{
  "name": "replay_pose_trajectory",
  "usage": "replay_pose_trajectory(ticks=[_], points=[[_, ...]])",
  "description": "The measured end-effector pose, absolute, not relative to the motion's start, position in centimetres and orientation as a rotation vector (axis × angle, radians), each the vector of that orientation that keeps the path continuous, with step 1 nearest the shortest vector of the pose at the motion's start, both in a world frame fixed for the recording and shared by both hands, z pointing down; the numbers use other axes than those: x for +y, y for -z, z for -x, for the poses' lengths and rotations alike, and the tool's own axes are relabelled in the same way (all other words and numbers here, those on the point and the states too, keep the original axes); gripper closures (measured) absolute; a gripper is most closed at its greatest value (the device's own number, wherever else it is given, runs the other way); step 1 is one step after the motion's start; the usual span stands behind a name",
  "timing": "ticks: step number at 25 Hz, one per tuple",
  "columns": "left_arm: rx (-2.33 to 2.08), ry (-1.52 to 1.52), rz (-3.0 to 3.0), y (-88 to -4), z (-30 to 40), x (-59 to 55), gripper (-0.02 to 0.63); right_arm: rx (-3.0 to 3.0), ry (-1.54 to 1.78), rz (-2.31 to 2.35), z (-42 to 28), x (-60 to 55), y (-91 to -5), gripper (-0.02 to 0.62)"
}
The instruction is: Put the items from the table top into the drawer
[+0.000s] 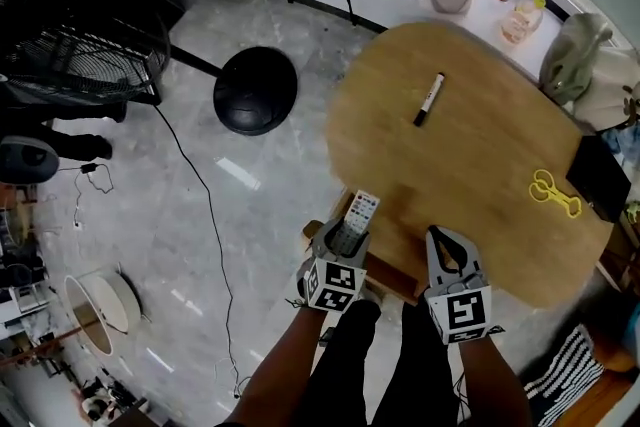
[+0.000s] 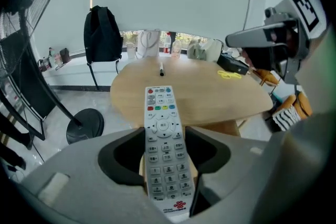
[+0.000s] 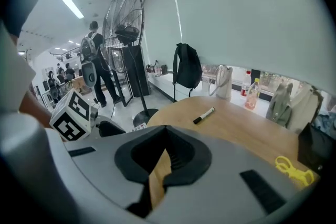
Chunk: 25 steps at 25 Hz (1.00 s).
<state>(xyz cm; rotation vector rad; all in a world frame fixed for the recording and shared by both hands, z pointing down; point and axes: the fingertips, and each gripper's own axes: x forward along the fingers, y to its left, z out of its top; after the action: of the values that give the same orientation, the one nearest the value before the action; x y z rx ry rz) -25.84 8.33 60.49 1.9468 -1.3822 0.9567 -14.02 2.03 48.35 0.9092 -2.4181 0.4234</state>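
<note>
Clamping a white remote control [image 2: 164,144] by its lower half, the left hand-held gripper [image 1: 345,233] hangs just off the near edge of the oval wooden surface [image 1: 470,145]. The keypad faces up and the top end juts well past the jaws. The right hand-held gripper [image 3: 165,131] is beside it with jaws pressed together and nothing between them.

A black marker [image 1: 429,99] and yellow scissors [image 1: 553,192] lie on the surface, well apart from each other and from both tools. A wooden piece below the near edge [image 1: 392,277] looks like the drawer. Whether it is open far enough cannot be told from here.

The main hazard appears to be the remote's long overhang. The pads hold only its smooth plastic sides, so a knock of the free end against the rim of the surface or the drawer front could lever it round in the jaws or push it out. With floor directly below the left tool, a slip would likely mean a drop onto hard tiles. A release made too high or off to one side of the drawer could have the same result.

The marker, being round, may roll when it is approached.
</note>
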Motion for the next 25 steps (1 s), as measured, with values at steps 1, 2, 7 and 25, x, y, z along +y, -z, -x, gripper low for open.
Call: replay_pose_trajectory(ticks=[1,2,7,25], points=[[-1.363,-0.973,-1.97,-60.9,25.8,9.0,0.356,-2.413,-0.425,-0.922,14.1,2.6,-48.7,0.595],[-1.34,-0.994,-1.999,-61.3,25.7,9.6,0.356,-2.406,-0.427,-0.938,14.1,3.2,-49.0,0.595],[-1.136,-1.192,-2.241,-63.4,23.0,12.2,0.356,-2.377,-0.451,-1.026,13.4,6.6,-50.6,0.595],[-0.221,-1.826,-2.655,-76.1,14.6,15.6,0.356,-2.274,-0.53,-1.156,5.3,14.9,-56.6,0.595]])
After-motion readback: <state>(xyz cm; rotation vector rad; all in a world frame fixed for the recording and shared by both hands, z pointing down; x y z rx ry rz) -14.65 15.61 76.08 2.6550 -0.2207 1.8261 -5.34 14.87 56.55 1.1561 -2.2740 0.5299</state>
